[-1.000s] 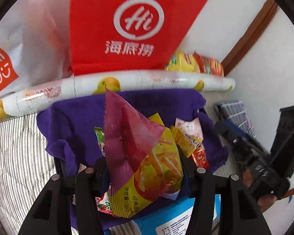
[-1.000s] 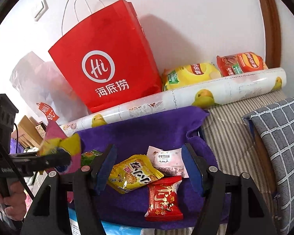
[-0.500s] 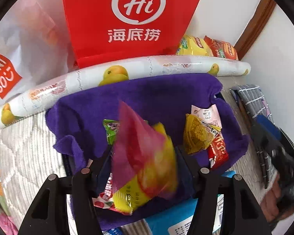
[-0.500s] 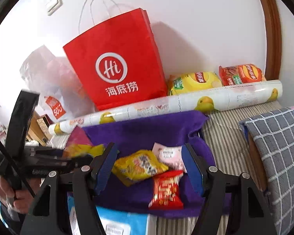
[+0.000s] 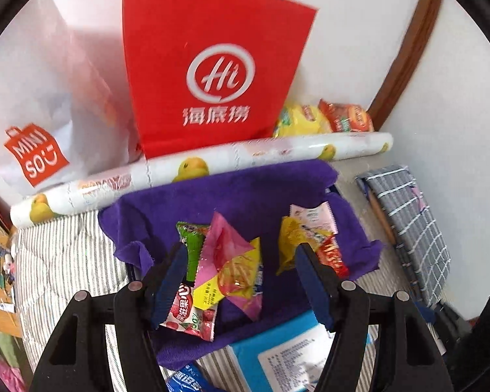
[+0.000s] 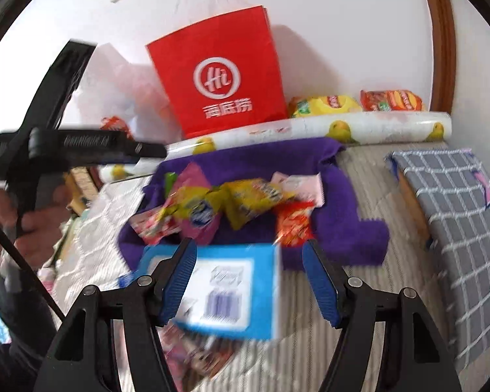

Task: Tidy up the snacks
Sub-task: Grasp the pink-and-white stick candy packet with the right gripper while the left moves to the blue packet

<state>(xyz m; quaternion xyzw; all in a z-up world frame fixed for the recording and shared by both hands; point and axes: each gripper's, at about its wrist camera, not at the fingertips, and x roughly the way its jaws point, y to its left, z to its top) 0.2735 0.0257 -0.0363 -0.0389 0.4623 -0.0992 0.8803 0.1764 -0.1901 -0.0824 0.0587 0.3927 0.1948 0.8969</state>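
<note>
The left tongs (image 5: 241, 281) stand apart and hold nothing — the pink-and-yellow crinkled snack packet (image 5: 232, 268) lies between their tips on the purple towel (image 5: 245, 192), beside a green-and-red candy packet (image 5: 189, 294). The right tongs (image 6: 250, 281) are also apart, above a blue flat box (image 6: 225, 290). To do this step well, I think the left tongs should rise straight up, so the tips do not drag the loose packets.

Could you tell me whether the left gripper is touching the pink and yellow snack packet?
Apart: the left wrist view shows purple cloth between the left gripper fingers and the pink and yellow packet.
</note>
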